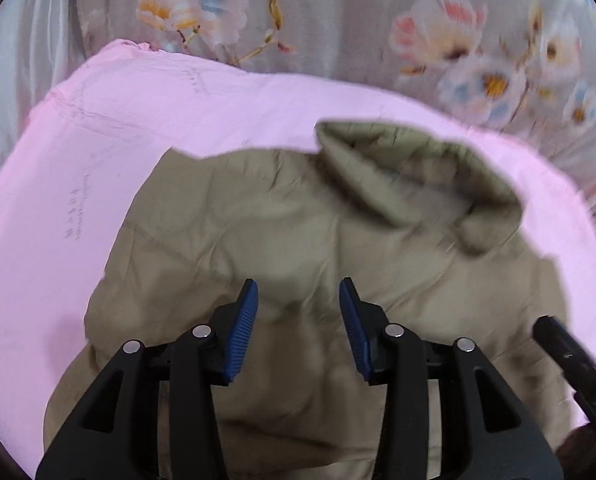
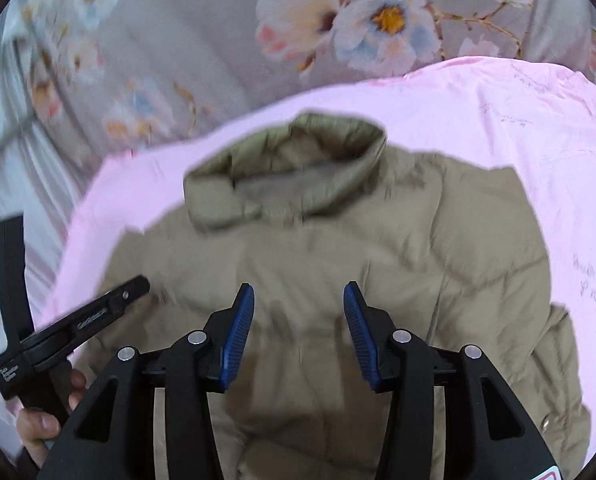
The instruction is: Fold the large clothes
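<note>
A khaki padded jacket (image 1: 266, 232) lies spread on a pink sheet (image 1: 98, 140), its collar (image 1: 417, 176) toward the far side. It also shows in the right wrist view (image 2: 377, 264), with the collar (image 2: 290, 168) at the top and the pink sheet (image 2: 517, 128) around it. My left gripper (image 1: 298, 312) is open and empty, above the jacket's body. My right gripper (image 2: 298, 316) is open and empty, above the jacket's middle. The left gripper's body (image 2: 70, 320) shows at the left of the right wrist view, held by a hand (image 2: 46, 420).
A grey bedspread with a flower print (image 1: 377, 20) lies beyond the pink sheet, also in the right wrist view (image 2: 218, 20). Pale curtain-like fabric (image 2: 18, 168) hangs at the left. A black part of the right gripper (image 1: 569, 364) shows at the right edge.
</note>
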`<action>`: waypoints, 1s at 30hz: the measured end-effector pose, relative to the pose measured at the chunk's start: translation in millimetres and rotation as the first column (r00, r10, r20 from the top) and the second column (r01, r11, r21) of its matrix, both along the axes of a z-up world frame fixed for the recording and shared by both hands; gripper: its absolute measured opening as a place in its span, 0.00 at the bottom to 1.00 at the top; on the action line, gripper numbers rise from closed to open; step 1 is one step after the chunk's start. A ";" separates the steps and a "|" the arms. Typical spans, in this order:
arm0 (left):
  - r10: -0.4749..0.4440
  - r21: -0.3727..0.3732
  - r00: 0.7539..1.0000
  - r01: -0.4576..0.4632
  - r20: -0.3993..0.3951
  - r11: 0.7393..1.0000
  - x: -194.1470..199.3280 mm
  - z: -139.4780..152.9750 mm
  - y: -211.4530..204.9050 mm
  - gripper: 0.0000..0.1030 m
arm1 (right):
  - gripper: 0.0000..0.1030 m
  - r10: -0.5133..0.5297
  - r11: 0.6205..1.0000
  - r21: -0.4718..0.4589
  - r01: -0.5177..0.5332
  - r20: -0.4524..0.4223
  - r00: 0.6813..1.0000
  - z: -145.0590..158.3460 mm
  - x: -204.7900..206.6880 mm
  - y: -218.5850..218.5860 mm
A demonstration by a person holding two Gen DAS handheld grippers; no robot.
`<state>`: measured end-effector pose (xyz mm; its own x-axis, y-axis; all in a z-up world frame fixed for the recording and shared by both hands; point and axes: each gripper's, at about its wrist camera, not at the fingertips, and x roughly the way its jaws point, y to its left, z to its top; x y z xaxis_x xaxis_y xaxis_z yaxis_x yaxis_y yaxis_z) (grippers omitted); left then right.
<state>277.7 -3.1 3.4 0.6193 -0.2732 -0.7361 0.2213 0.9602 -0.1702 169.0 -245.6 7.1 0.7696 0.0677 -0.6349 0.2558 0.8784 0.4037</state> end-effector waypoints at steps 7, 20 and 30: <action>-0.030 -0.131 0.994 0.017 -0.100 0.991 79.3 11.4 -32.5 0.62 | 0.51 -0.117 0.972 0.202 0.121 -0.034 0.993 -15.8 56.6 -63.8; -0.066 -0.097 0.983 0.050 -0.172 0.994 96.8 -55.9 -58.1 0.11 | 0.04 -0.019 0.997 0.068 0.027 -0.112 0.993 -52.8 94.5 -53.2; -0.071 0.023 0.995 0.073 -0.074 0.997 79.7 -55.0 -65.4 0.12 | 0.09 -0.017 0.997 0.075 0.027 -0.129 0.992 -49.1 86.3 -58.2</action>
<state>357.4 -68.5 -51.6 0.5425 -0.2956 -0.7863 0.2782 0.9464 -0.1639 255.2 -303.9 -42.0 0.6842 0.1039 -0.7218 0.3288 0.8395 0.4325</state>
